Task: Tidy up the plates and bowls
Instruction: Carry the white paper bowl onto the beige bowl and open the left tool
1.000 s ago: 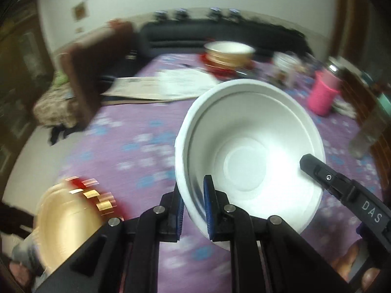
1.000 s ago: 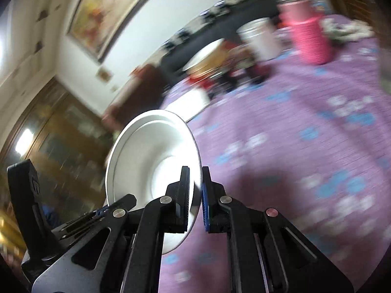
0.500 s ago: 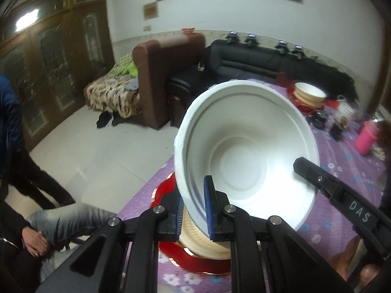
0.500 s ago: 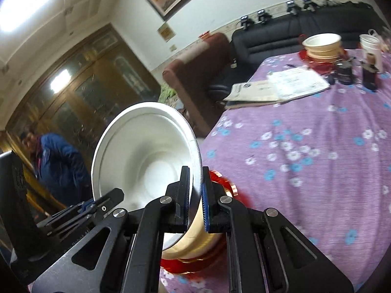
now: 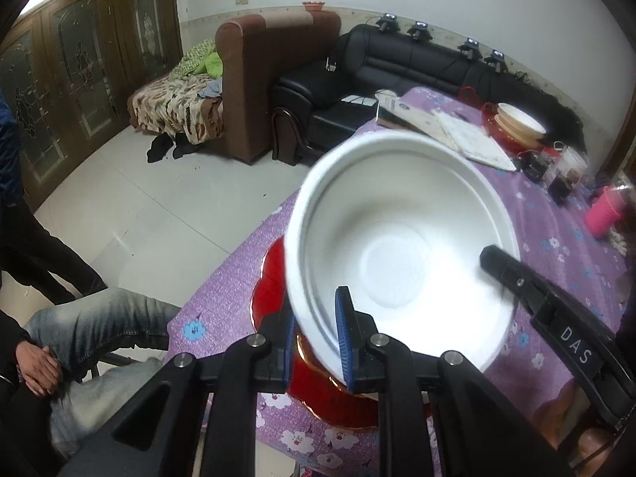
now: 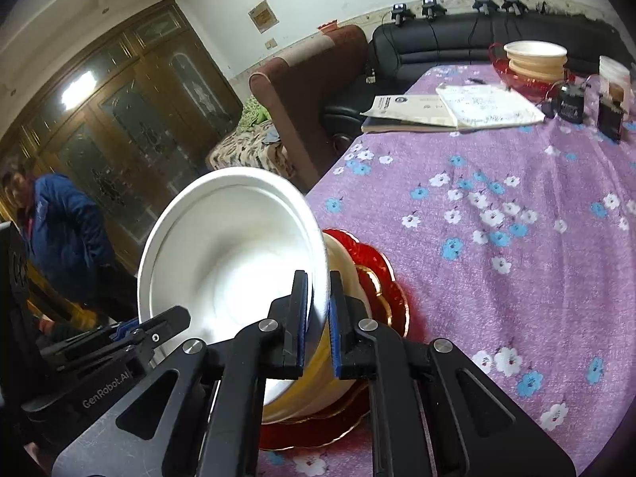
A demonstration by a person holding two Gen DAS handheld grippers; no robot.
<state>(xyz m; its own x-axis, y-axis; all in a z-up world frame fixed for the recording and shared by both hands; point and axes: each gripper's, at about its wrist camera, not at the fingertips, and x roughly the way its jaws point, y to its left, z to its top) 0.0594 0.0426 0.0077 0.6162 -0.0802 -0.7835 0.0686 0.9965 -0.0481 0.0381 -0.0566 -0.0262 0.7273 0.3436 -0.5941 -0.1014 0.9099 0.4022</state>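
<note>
the left gripper (image 5: 316,344) has its blue-padded fingers (image 5: 342,338) pinched close together, one on each side of a thin rim. the right gripper (image 6: 318,316) is likewise clamped narrow, reaching in from the opposite side with its fingers level.

A white bowl (image 5: 401,254) is seen tilted at frame centre, above cream bowls (image 6: 349,278) stacked on red plates (image 6: 381,290).

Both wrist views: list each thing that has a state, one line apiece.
White bowl: held tilted by both grippers, above the red plate.
Left gripper: shut on the bowl's rim.
Right gripper: shut on the bowl's rim.
Red plate: flat on the tablecloth.
Booklet: lying closed.
</note>
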